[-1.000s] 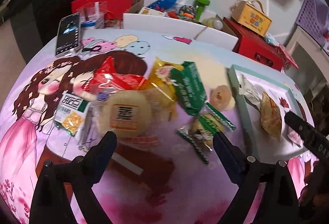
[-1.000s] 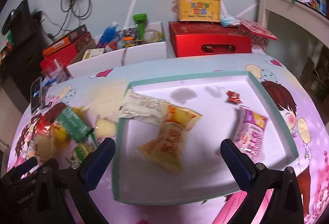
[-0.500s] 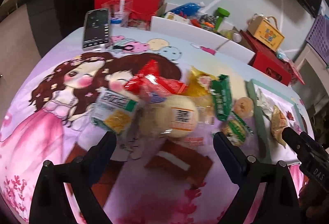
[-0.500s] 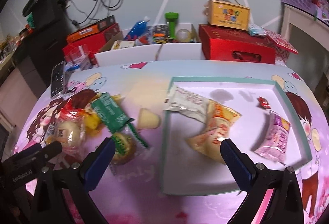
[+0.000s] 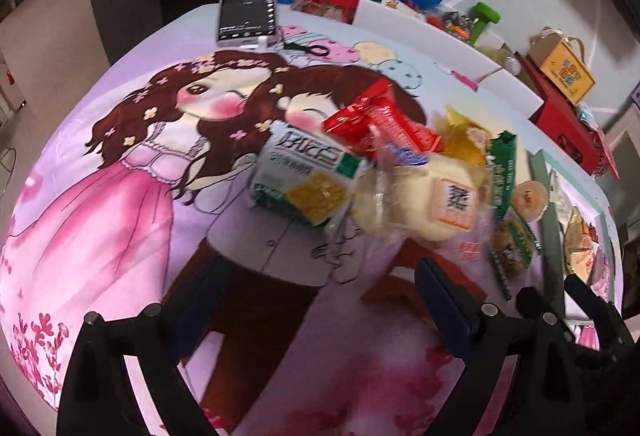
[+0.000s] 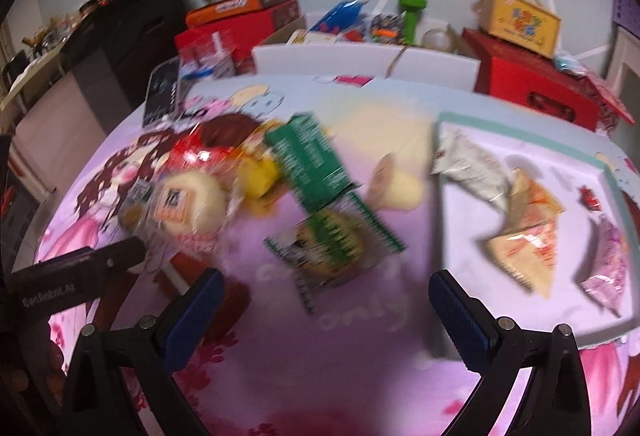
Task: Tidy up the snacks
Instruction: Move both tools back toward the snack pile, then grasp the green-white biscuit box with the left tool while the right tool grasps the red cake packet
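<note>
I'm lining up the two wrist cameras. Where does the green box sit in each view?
Left wrist: the green box stands edge-on, right of centre, between the yellow packet and the tray.
Right wrist: the green box lies just left of centre, above the green-edged cookie packet.
Shared landmark: the phone at the table's far left.

The table [image 5: 120, 220] is covered by a pink cartoon-print cloth. A phone [image 5: 247, 7] lies at its far left edge. Near the middle sits a heap of snacks: a white-and-green packet [image 5: 308, 179], a red packet [image 5: 380, 123], a wrapped bun [image 5: 424, 199], a green box [image 6: 310, 159] and a green-edged cookie packet [image 6: 332, 252]. A teal-rimmed tray [image 6: 520, 127] rests on the right side.
</note>
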Demonstrator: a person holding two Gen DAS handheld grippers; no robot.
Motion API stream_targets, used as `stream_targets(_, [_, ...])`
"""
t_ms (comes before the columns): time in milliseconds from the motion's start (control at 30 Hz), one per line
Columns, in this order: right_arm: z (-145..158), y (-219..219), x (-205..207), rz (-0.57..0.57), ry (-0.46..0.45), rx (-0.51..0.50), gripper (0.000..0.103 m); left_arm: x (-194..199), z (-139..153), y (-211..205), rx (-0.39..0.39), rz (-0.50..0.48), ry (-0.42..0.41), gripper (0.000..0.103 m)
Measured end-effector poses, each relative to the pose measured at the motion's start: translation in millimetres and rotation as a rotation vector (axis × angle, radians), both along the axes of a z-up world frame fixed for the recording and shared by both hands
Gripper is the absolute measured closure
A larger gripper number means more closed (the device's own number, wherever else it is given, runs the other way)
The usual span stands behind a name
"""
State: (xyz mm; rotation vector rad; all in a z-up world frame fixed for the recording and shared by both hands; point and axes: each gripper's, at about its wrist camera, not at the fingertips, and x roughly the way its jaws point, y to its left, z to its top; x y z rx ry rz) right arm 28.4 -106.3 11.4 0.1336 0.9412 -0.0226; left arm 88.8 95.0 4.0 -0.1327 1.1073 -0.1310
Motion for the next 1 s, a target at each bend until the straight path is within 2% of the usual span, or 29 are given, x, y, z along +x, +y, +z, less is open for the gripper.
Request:
stream_targets(233, [-14,30,3,0.085,0.023,-0.008,0.000,5,-11,13,-0.019,0.033,0.024,0.008])
stream_targets(400, [-19,46,6,0.133,0.028,-0.022,0.000,9,-10,13,-0.032,0.034,0.007,0.008])
stream_targets(600, [-24,63,10,0.185,0.015,-0.031,0.000,15,-16,19,-0.028,0.060,0.022,0.008])
stream_targets(733, [-22,75,11,0.230,-0.024,-0.048,0.001,17,-12,22,-0.043,0.073,0.008,0.008])
stream_targets(1000, [-25,84,17,0.274,-0.064,-0.025,0.019,23,-11,17,-0.051,0.054,-0.005,0.008])
